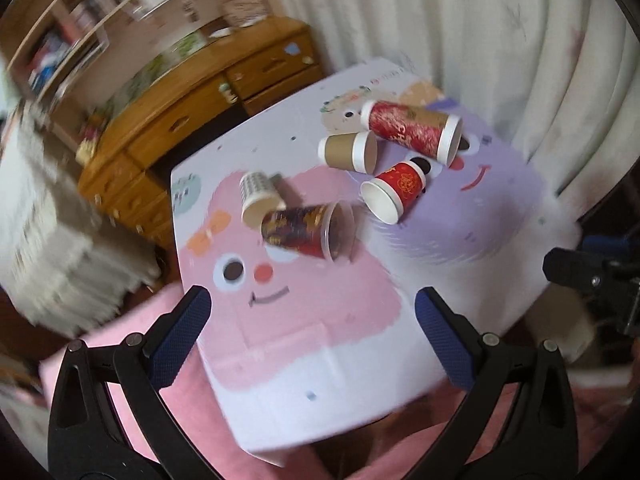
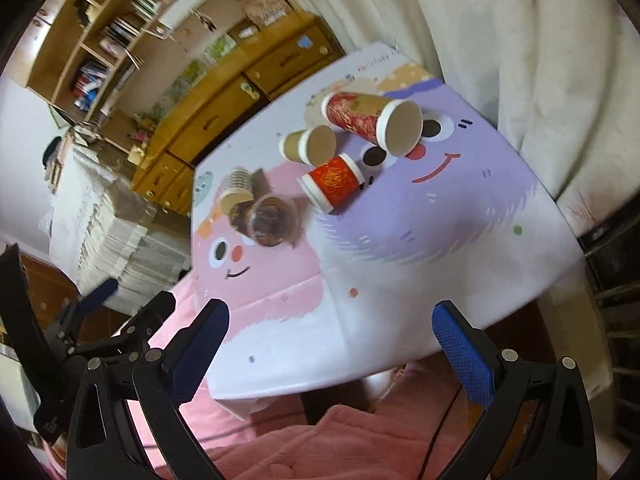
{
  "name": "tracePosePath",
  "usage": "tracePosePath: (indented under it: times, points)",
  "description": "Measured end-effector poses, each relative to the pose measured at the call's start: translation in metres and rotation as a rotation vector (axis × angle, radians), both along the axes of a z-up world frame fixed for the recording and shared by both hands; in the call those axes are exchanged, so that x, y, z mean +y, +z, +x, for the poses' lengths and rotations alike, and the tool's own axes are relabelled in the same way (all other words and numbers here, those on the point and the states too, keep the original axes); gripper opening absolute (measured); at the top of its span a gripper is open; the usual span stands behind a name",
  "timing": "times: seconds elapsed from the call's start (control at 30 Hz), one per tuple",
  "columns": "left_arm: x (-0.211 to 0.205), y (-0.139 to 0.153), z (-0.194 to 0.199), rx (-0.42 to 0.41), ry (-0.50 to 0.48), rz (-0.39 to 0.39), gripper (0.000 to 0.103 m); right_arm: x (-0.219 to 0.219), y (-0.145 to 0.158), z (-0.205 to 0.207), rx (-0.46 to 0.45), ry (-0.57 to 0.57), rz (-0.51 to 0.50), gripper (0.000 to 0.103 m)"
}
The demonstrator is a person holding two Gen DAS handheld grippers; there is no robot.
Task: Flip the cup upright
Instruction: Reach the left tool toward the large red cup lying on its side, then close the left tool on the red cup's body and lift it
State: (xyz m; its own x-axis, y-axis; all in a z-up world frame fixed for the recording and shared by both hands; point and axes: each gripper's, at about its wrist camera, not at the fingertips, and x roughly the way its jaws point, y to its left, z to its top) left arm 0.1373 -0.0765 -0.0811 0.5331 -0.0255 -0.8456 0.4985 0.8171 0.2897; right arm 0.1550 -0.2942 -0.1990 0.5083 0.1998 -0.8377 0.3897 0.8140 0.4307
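five tipped cups (image 1: 308, 232) on table (image 1: 320, 340) — both grippers (image 1: 312, 312) (image 2: 330, 332) agape

We see five cups (image 1: 308, 232) lying on the table (image 1: 340, 340). A dresser (image 1: 192, 120) stands behind its left side.

Paper cups (image 1: 410, 128) lie on smooth printed tablecloth (image 1: 320, 340); glossy wooden cabinet (image 1: 176, 128) behind.

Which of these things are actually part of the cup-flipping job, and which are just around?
Job: tall red cup, brown cup, small red cup, dark patterned cup, white patterned cup, all on their sides; both grippers, jaws open.

Around: cartoon table, wooden dresser, curtain.
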Motion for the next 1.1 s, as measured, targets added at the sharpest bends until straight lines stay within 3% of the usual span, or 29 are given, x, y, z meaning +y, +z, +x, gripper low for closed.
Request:
tracePosePath:
  times: [0.17, 0.4, 0.53, 0.77, 0.93, 1.03, 1.1]
  points:
    - [-0.071, -0.022, 0.060, 0.039, -0.163, 0.104, 0.101, -0.046, -0.031, 0.062, 0.083, 0.031, 0.004, 0.103]
    - [-0.180, -0.056, 0.131, 0.041, -0.440, 0.281, 0.101, -0.101, -0.075, 0.134, 0.205, 0.150, -0.153, 0.103]
    - [-0.240, -0.096, 0.153, -0.005, -0.608, 0.402, 0.101, -0.123, -0.102, 0.167, 0.267, 0.233, -0.254, 0.103]
    - [-0.297, -0.176, 0.162, -0.024, -0.856, 0.579, 0.100, -0.159, -0.158, 0.203, 0.365, 0.284, -0.256, 0.103]
    - [-0.319, -0.214, 0.178, 0.040, -0.975, 0.630, 0.099, -0.184, -0.192, 0.220, 0.411, 0.285, -0.216, 0.103]
    - [-0.336, -0.235, 0.193, 0.125, -1.018, 0.624, 0.099, -0.196, -0.205, 0.230, 0.425, 0.282, -0.200, 0.103]
    - [-0.348, -0.245, 0.202, 0.111, -1.032, 0.618, 0.100, -0.204, -0.213, 0.240, 0.422, 0.282, -0.186, 0.103]
